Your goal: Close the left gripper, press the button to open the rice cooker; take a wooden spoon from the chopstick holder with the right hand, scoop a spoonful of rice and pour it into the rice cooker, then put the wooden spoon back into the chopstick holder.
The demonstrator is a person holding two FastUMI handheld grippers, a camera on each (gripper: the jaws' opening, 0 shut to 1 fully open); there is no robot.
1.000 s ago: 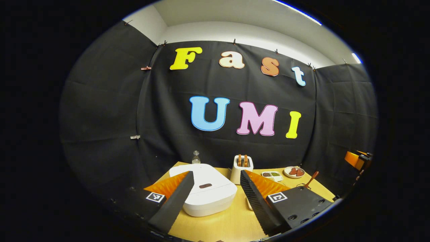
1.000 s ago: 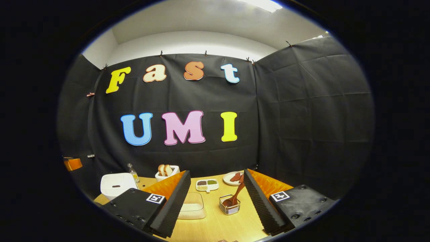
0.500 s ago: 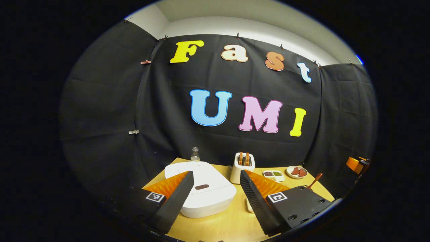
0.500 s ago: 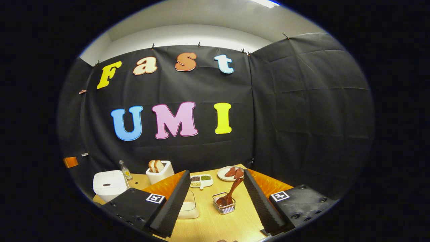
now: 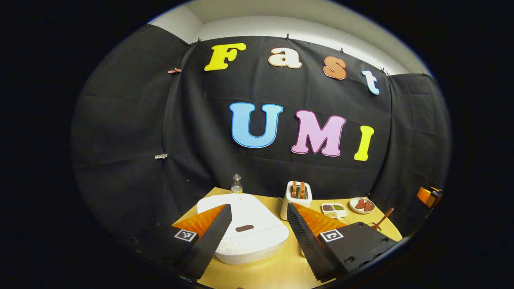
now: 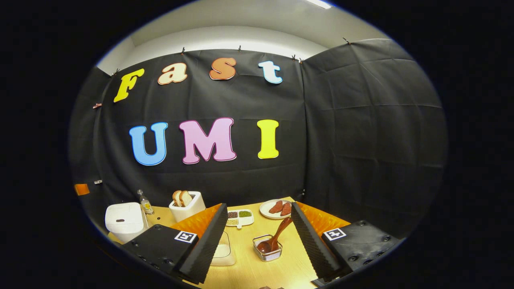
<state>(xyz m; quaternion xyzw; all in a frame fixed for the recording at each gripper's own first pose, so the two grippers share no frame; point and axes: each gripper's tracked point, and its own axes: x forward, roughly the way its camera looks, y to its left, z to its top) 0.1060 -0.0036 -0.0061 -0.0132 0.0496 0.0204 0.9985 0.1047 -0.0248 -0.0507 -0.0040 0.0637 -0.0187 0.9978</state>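
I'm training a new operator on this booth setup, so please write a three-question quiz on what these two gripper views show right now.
1. True or false: the rice cooker has its lid shut.
2. Multiple choice: the wooden spoon is A) held by the right gripper; B) standing tilted in the chopstick holder; C) lying flat on the table.
3. Fill in: in the left gripper view, the fingers of the left gripper stand ____, with the cooker's dark button between them, farther off.

Key:
1. True.
2. B; the right gripper's fingers are apart and short of the spoon.
3. Open (apart).
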